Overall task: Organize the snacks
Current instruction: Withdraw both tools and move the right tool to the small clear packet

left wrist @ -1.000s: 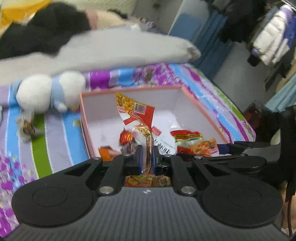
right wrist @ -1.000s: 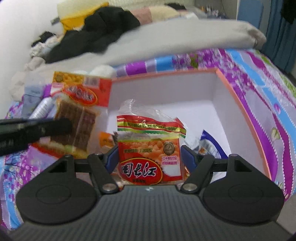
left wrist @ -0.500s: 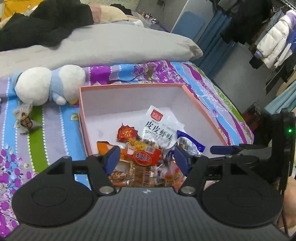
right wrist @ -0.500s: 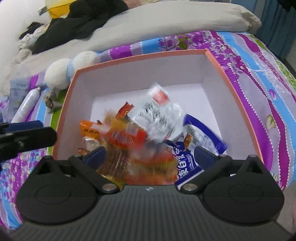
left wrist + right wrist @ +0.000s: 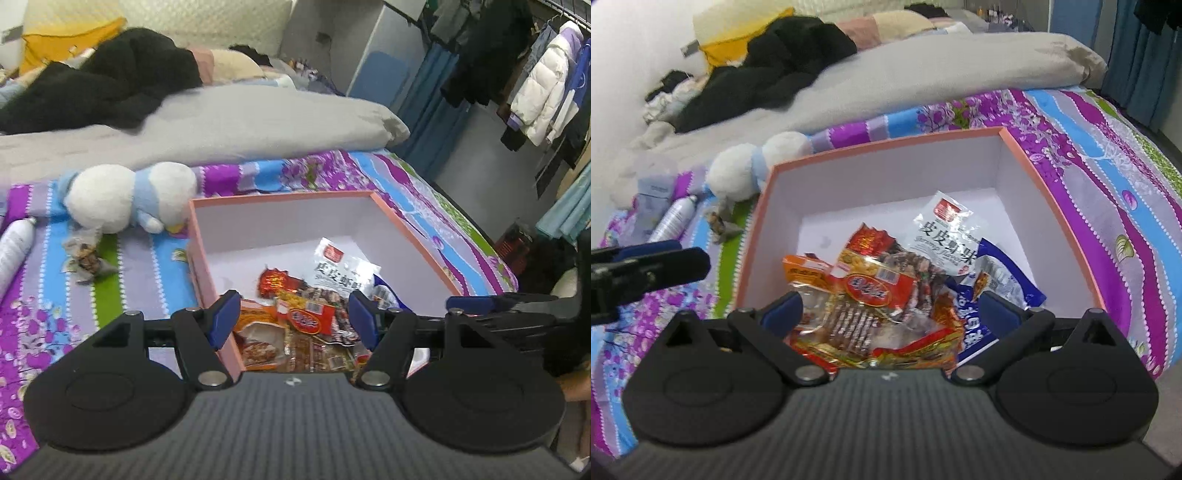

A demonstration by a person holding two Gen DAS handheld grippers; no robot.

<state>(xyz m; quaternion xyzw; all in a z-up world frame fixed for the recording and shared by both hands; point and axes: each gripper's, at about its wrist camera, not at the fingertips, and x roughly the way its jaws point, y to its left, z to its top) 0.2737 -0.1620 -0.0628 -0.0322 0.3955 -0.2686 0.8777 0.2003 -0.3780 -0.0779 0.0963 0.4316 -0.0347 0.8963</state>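
Observation:
A pink box with a white inside [image 5: 280,197] [image 5: 886,147] lies on the patterned bedspread. Its near half holds a heap of snack packets: a white packet [image 5: 340,271] [image 5: 945,232], a red-labelled packet [image 5: 308,317] [image 5: 871,291], a blue packet [image 5: 997,280] and orange ones. My left gripper [image 5: 293,314] hangs open above the box's near left corner, nothing between its fingers. My right gripper [image 5: 890,310] stands wide open over the heap, its pads clear of the packets. Each gripper shows at the edge of the other's view: the right [image 5: 480,304], the left [image 5: 650,258].
One small wrapped snack [image 5: 86,258] lies on the bedspread left of the box, below a white and blue plush toy [image 5: 129,199]. A white bottle [image 5: 14,251] is at the far left. A grey duvet [image 5: 221,125] lies behind; hanging clothes [image 5: 539,92] stand past the bed's right edge.
A second ago each gripper held a snack packet above the box. Both have opened, the packets now lie in the heap, and both grippers have drawn back and up a little.

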